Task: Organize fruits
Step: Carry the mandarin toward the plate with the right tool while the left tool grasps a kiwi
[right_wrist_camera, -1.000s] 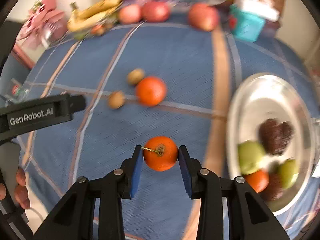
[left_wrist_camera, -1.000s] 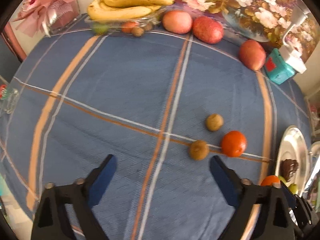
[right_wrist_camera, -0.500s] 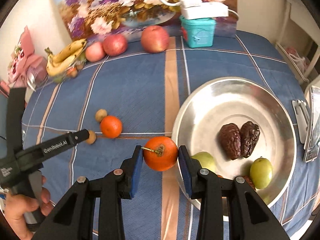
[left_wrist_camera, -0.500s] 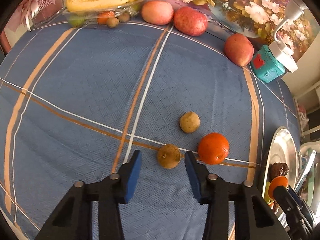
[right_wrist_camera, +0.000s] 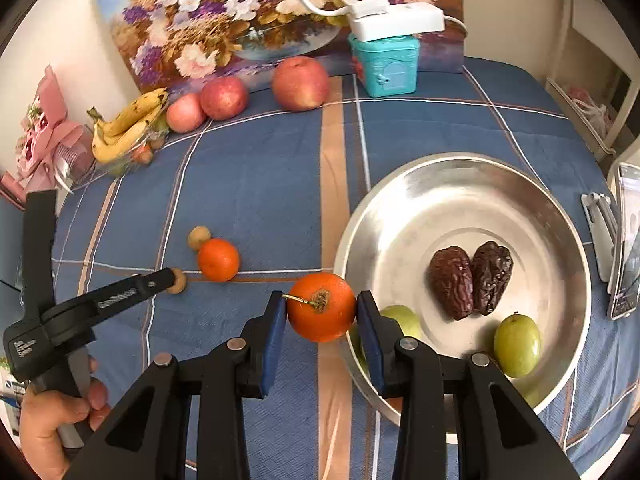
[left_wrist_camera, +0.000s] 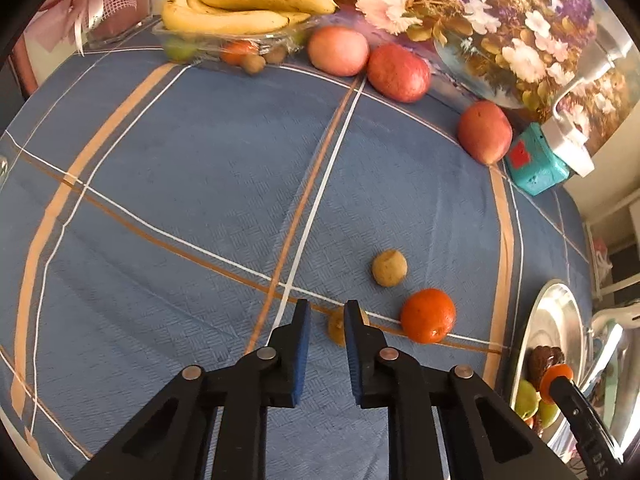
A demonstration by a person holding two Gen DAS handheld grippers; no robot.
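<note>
In the left wrist view my left gripper [left_wrist_camera: 326,312] points down at the blue checked cloth. Its jaws are shut on a small brown fruit [left_wrist_camera: 337,327], which its right finger half hides. Just right of it lie an orange [left_wrist_camera: 428,315] and a second small brown fruit [left_wrist_camera: 389,268]. My right gripper [right_wrist_camera: 321,304] is shut on another orange [right_wrist_camera: 321,307], stem side up, and holds it above the left rim of the silver plate [right_wrist_camera: 460,184]. On the plate lie two dark dates [right_wrist_camera: 470,282] and green fruits [right_wrist_camera: 516,344].
At the back stand bananas [left_wrist_camera: 240,12] on a clear tray, three red apples [left_wrist_camera: 398,72], a teal box [left_wrist_camera: 536,168] and a floral painting. A phone on a stand [right_wrist_camera: 624,240] is right of the plate. A hand [right_wrist_camera: 52,412] holds the left gripper.
My left gripper's jaws went from wide open to shut around the small brown fruit. My right gripper carried its orange rightward to the plate's rim, then held still.
</note>
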